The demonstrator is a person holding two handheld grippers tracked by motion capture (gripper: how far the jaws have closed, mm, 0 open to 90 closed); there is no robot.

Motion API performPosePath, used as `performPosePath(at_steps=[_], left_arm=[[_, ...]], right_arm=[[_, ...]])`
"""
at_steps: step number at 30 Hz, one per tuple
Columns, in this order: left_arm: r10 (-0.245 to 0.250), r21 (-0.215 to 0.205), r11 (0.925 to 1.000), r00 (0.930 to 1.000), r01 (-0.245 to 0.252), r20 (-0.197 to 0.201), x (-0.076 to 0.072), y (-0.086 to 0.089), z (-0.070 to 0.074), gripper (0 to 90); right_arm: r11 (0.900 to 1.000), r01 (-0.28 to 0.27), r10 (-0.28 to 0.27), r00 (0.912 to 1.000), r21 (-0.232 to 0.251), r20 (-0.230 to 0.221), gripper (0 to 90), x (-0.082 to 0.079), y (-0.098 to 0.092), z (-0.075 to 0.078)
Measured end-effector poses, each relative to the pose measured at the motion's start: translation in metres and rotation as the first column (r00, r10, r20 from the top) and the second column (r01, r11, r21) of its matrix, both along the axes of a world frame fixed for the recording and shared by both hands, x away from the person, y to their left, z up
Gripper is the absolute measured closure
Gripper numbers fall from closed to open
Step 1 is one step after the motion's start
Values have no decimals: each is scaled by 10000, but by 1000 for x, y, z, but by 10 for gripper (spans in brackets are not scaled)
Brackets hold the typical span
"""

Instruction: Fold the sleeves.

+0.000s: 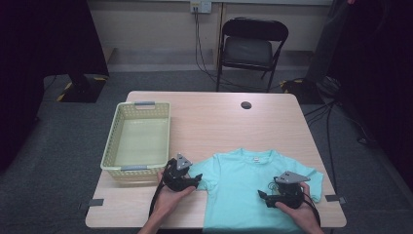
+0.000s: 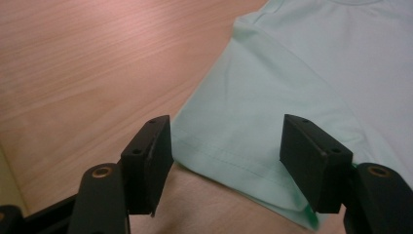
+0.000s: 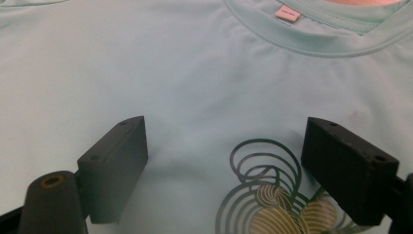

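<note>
On pale woodgrain table (image 1: 214, 122): smooth mint T-shirt (image 1: 243, 187), flat, swirl print.

Mint T-shirt (image 1: 243, 187) flat, front up, table's near edge.

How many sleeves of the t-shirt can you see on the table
2. One sleeve lies by the left gripper, near the basket. The other sleeve lies beyond the right gripper, near the table's right edge.
</note>
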State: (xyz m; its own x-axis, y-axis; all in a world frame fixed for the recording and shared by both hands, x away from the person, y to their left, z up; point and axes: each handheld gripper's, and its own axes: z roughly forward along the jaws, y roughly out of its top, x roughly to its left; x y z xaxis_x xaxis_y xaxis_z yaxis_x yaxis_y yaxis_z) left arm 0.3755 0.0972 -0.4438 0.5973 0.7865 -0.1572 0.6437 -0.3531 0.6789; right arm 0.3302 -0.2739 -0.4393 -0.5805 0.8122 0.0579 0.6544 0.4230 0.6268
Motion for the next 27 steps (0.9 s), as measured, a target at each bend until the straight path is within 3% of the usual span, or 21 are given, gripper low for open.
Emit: performPosePath(at_steps=[3, 5, 13, 19, 27], left_arm=[[278, 61, 9996, 9996, -278, -47, 3, 3, -2, 364], [294, 251, 9993, 9996, -293, -40, 3, 3, -4, 367], [265, 366, 9990, 9996, -262, -67, 5, 0, -10, 431], [181, 101, 9998, 9998, -181, -38, 4, 0, -10, 619], [148, -357, 9992, 9993, -160, -347, 6, 2, -11, 818]], right_arm=[[10000, -17, 17, 10000, 4, 2, 163, 0, 0, 0], [10000, -26, 26, 10000, 4, 8, 163, 0, 0, 0], [10000, -75, 75, 10000, 24, -1, 161, 0, -1, 0], [10000, -88, 88, 10000, 30, 7, 161, 0, -1, 0], [9999, -105, 105, 9999, 35, 6, 161, 0, -1, 0]])
